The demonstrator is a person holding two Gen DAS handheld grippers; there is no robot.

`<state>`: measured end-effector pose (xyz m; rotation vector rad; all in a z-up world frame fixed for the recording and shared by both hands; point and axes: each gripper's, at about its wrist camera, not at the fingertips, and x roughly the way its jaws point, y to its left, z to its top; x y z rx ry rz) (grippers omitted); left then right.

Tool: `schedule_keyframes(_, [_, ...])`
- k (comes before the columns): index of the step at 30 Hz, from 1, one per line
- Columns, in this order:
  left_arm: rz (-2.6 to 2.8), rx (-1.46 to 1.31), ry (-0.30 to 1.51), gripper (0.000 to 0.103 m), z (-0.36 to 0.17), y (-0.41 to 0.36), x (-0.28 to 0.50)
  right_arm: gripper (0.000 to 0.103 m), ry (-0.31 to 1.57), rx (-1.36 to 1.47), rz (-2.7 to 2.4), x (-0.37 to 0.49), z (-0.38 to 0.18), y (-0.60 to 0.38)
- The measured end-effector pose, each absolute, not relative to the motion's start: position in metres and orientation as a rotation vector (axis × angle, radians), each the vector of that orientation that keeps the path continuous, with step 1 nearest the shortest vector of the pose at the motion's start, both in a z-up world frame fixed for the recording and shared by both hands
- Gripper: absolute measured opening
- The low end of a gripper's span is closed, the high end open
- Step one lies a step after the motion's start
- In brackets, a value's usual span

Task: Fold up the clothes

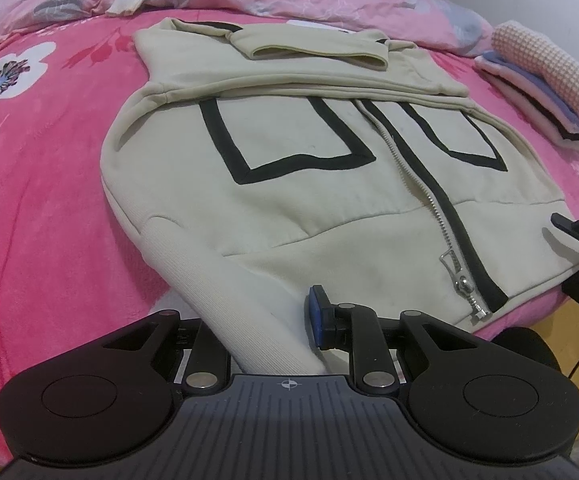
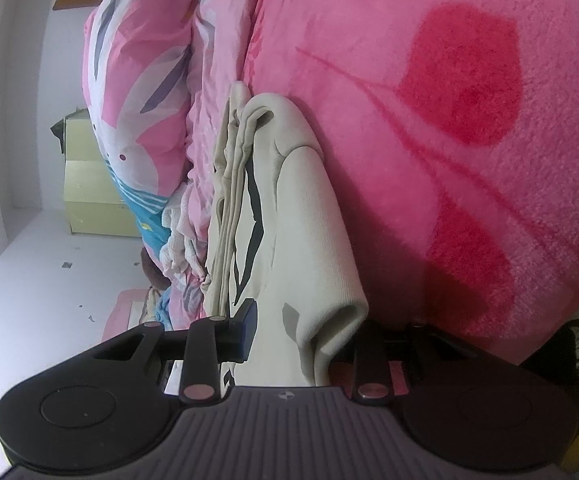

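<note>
Left hand-held gripper (image 1: 267,330) and right hand-held gripper (image 2: 305,338) each pinched the cream fleece jacket's (image 1: 289,160) ribbed hem, near edge of pink plush bed (image 1: 49,208).

Black hand-held gripper (image 1: 273,320) bodies, ribbed grey tops (blue pads)

Jacket (image 1: 309,152) on bed (image 1: 49,200)

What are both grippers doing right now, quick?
Left gripper: shut on the cream zip-up jacket's ribbed hem.
Right gripper: shut on the same jacket's hem.
</note>
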<state>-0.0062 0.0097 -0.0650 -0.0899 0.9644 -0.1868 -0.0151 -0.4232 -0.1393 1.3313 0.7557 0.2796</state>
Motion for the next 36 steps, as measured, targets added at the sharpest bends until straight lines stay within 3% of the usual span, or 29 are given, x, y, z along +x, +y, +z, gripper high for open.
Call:
schedule_keyframes(24, [-0.178, -0.064, 0.949, 0.021, -0.065, 0.005, -0.009, 0.032, 0.748, 1.333, 0.272, -0.015, -0.138, -0.420])
schedule_keyframes(28, [-0.181, -0.074, 0.923, 0.015, -0.063, 0.007, -0.014, 0.031, 0.745, 1.255, 0.257, -0.017, -0.127, -0.414])
schedule_keyframes(32, [-0.181, -0.110, 0.890, 0.006, -0.055, 0.010, -0.021, 0.006, 0.727, 1.166, 0.247, -0.022, -0.112, -0.409])
schedule_keyframes(36, [-0.181, -0.137, 0.848, 0.004, -0.044, 0.012, -0.030, 0.004, 0.696, 1.097, 0.241, -0.030, -0.095, -0.405])
